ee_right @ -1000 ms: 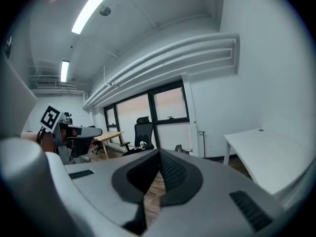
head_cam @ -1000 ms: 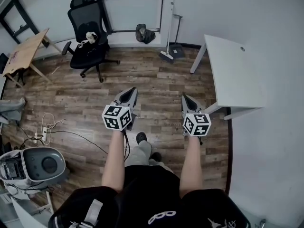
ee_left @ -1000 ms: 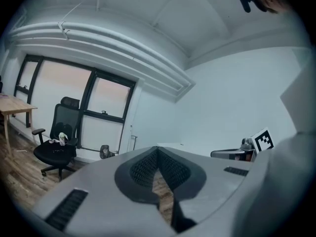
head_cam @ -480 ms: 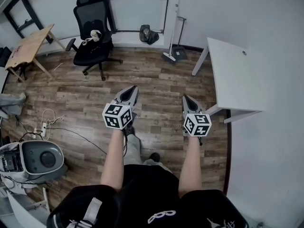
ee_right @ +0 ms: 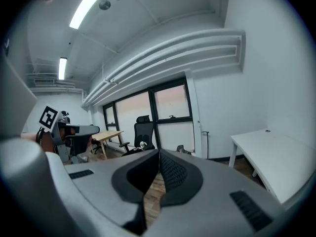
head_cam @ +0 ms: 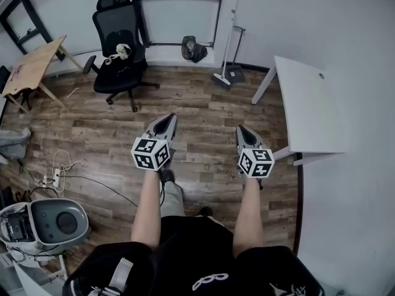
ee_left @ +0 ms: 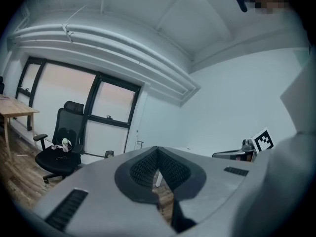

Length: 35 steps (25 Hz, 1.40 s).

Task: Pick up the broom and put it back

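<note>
White long-handled broom (head_cam: pixel 220 79) leans on the white wall (head_cam: pixel 278 17), upper centre; grey left gripper (head_cam: pixel 163 123) and grey right gripper (head_cam: pixel 244 133) sit clenched, empty, mid-frame.

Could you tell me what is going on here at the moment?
A person holds a left gripper and a right gripper, both shut and empty, pointing towards the far wall. The broom leans against that wall beside a dustpan, between the office chair and the white table. Neither gripper has reached it, so the pick-up has not yet begun.
</note>
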Motion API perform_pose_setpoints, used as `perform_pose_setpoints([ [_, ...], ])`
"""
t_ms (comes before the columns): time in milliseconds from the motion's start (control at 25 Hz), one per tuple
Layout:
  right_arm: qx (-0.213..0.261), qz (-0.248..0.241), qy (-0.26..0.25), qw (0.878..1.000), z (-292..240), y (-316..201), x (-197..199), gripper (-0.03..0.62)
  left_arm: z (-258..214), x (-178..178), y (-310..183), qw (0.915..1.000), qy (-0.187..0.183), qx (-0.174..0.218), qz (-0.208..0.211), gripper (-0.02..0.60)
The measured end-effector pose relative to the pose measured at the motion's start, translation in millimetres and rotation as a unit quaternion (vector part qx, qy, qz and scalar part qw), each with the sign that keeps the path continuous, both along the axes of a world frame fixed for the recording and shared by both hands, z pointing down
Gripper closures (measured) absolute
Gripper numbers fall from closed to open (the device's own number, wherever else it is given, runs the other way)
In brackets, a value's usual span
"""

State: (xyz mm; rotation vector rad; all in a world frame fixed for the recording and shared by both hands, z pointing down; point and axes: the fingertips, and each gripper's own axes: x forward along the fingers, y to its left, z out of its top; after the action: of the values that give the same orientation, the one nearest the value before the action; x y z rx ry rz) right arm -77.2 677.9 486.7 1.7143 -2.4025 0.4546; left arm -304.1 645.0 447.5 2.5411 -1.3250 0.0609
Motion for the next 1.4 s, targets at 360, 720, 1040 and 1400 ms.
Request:
perform_pose_setpoints([
  [360, -0.002, 0.011, 0.013, 1.0, -4, -111, -74, 0.569, 3, -68, -114, 0.9998, -0.001, -0.008, 0.017, 0.56],
  [720, 0.002, 0.034, 0.009, 0.999, -11, -191, -134, 0.569, 12, -147, -202, 0.9997, -0.002, -0.017, 0.016, 0.56],
  [1040, -0.007, 0.052, 0.018, 0.998, -2, -218, -156, 0.569, 17, -166, -236, 0.9987, 0.012, -0.02, 0.044, 0.56],
  [1400, -0.001, 0.06, 0.019, 0.998, -5, -252, -165, 0.569, 19, -175, -270, 0.9981, 0.017, -0.021, 0.055, 0.56],
])
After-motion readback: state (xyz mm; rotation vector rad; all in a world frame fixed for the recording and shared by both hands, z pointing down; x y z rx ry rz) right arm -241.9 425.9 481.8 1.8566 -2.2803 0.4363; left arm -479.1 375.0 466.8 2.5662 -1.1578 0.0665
